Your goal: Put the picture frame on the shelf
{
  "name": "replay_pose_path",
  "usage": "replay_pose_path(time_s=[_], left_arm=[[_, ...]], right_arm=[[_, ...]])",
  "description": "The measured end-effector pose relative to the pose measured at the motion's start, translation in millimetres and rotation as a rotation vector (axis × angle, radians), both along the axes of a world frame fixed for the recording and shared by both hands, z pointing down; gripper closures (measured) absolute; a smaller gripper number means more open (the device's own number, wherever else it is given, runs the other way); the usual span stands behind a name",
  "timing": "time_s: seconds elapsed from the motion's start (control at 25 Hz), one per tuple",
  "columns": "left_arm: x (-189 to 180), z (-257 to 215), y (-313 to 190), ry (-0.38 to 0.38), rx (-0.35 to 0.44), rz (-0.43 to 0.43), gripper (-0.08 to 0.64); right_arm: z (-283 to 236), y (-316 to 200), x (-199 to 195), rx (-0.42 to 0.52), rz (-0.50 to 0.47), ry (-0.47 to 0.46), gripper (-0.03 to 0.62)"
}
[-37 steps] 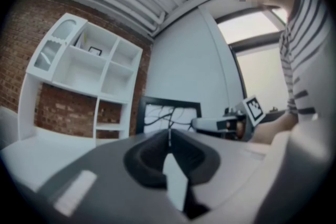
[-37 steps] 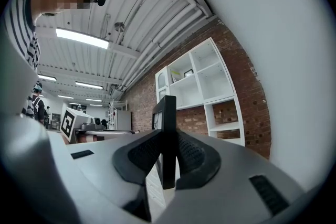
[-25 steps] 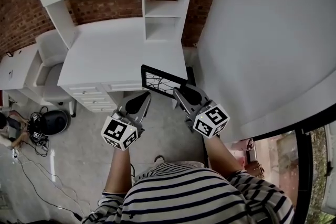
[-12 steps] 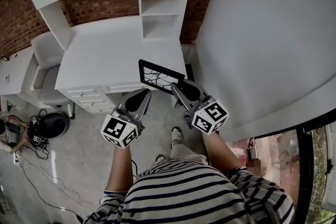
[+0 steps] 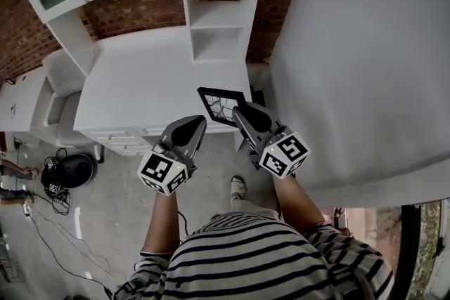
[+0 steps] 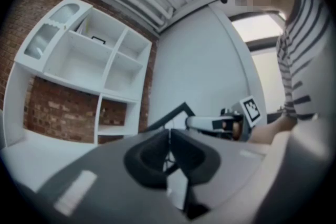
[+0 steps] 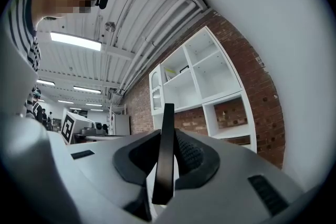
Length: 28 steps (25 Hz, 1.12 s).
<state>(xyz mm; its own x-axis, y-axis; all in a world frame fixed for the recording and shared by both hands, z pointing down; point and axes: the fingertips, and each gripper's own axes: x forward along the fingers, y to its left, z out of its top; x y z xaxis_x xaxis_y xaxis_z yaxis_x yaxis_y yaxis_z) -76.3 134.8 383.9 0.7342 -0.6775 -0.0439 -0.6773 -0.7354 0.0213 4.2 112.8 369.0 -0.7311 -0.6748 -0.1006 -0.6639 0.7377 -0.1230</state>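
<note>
Item: picture frame [image 5: 222, 105], gripped edge-on above the surface's [image 5: 148, 81] near right corner by your right hand-held gripper [image 5: 241, 114], jaws just tightened for carrying to the shelf [image 5: 218, 46]; left hand-held gripper [image 5: 198, 124] clenched, empty.

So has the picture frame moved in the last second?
Yes, the picture frame went from the front edge of the desk further in, toward the shelf.

Head view: steeply down onto shelf [image 5: 218, 17]. Gripper views: close behind own jaws, level, facing same shelf [image 6: 79, 63] [image 7: 210, 78].
</note>
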Motion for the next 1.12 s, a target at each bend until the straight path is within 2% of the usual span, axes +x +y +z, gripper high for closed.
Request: replay_pose_path(time_s=[0.12,0.28,0.6,0.64,0.76,1.12], left_arm=[[18,3,-31,-0.014,-0.008,0.011,0.552],[40,5,-63,-0.027,-0.014,0.021,0.552],[63,-1,-125,-0.093,0.0,-0.012,0.546],[65,-1,-131,-0.098,0.002,-0.018,0.53],[71,-1,-150,-0.117,0.011,-0.037,0.413],[92,-14,-179,-0.169,0.05,0.003,0.403]], right_arm=[[5,-32,5,0.008,-0.015,0.038,0.531],[5,-64,16,0.003,-0.033,0.024,0.532],[-11,-113,37,0.026,-0.108,0.039,0.532],[-14,-118,39,0.032,-0.119,0.04,0.532],[-17,-129,45,0.05,-0.167,0.048,0.532],[-23,-145,52,0.077,-0.248,0.095,0.532]])
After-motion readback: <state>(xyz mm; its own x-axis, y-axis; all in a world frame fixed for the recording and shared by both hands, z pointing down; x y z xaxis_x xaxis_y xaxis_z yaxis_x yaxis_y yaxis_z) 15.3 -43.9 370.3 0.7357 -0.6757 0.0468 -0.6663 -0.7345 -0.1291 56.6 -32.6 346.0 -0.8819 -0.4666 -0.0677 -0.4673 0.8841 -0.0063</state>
